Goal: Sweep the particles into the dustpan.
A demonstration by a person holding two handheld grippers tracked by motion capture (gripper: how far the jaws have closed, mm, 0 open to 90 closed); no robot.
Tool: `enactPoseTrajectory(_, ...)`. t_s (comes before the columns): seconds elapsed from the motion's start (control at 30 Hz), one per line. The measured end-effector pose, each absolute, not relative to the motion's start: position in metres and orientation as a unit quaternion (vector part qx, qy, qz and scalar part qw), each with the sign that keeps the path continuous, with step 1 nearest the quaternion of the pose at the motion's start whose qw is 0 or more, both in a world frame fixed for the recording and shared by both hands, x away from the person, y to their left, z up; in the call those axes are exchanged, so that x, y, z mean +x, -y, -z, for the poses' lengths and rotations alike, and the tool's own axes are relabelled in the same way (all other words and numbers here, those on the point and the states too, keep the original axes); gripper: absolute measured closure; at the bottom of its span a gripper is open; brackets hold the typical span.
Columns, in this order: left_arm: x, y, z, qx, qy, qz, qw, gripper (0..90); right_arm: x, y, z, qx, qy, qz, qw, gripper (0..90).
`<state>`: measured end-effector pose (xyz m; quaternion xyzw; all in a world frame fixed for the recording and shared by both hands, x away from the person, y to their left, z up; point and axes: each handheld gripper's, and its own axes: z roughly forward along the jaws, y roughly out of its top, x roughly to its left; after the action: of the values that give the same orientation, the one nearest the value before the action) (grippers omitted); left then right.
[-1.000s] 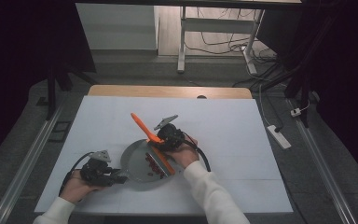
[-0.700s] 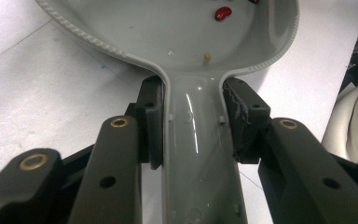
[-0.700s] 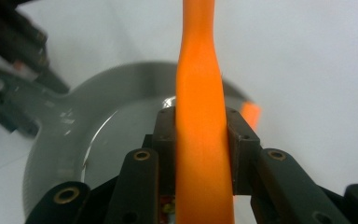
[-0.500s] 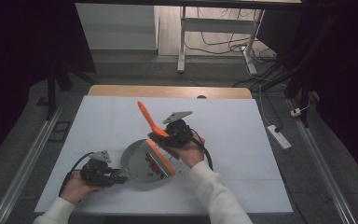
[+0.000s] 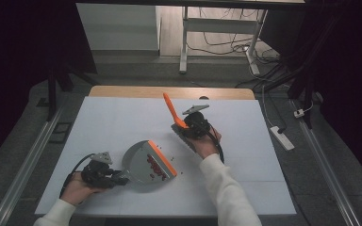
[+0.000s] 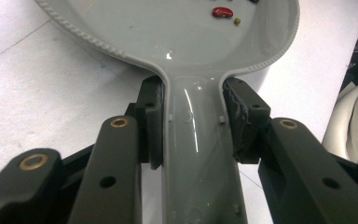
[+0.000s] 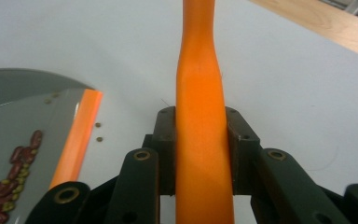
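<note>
Dustpan (image 5: 143,162), grey with an orange lip, lies near left on the white table (image 5: 118,117), holding red beans (image 5: 154,167) and small green ones close to that lip. My left gripper (image 5: 118,176) pinches its handle. My right gripper (image 5: 186,127), farther right, clamps an orange brush handle (image 5: 172,108), lifted off the table.

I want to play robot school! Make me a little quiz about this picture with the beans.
1. True or false: the left gripper is shut on the dustpan handle.
2. What colour is the brush handle in the right gripper?
3. Where are most beans? A) in the dustpan B) on the floor C) in a cup

Key: 1 true; 2 orange; 3 A
</note>
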<state>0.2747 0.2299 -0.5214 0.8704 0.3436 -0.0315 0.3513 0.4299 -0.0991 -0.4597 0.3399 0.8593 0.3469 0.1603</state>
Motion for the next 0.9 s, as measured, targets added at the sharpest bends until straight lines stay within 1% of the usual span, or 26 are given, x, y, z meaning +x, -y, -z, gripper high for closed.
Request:
enactPoseTrajectory(0.27, 0.275, -0.23, 0.522, 0.872, -0.342, 0.031, 0.349, 61.4, 0.435, 0.113, 0.453, 0.361, -0.846, -0.349, 0.179, 70.2)
enactPoseTrajectory(0.33, 0.275, -0.229, 0.522, 0.872, -0.342, 0.031, 0.348, 61.4, 0.436, 0.116, 0.455, 0.364, -0.846, -0.348, 0.175, 70.2)
enactPoseTrajectory(0.4, 0.275, -0.229, 0.522, 0.872, -0.343, 0.031, 0.348, 61.4, 0.436, 0.114, 0.458, 0.365, -0.847, -0.352, 0.159, 70.2)
enactPoseTrajectory(0.57, 0.274, -0.228, 0.522, 0.872, -0.343, 0.029, 0.347, 61.4, 0.43, 0.092, 0.468, 0.338, -0.868, -0.338, 0.131, 70.2)
enactPoseTrajectory(0.73, 0.274, -0.228, 0.522, 0.872, -0.344, 0.03, 0.348, 61.4, 0.423, 0.063, 0.476, 0.31, -0.885, -0.327, 0.119, 70.2)
enactPoseTrajectory(0.9, 0.274, -0.229, 0.522, 0.872, -0.342, 0.029, 0.348, 61.4, 0.42, 0.047, 0.482, 0.297, -0.892, -0.321, 0.111, 70.2)
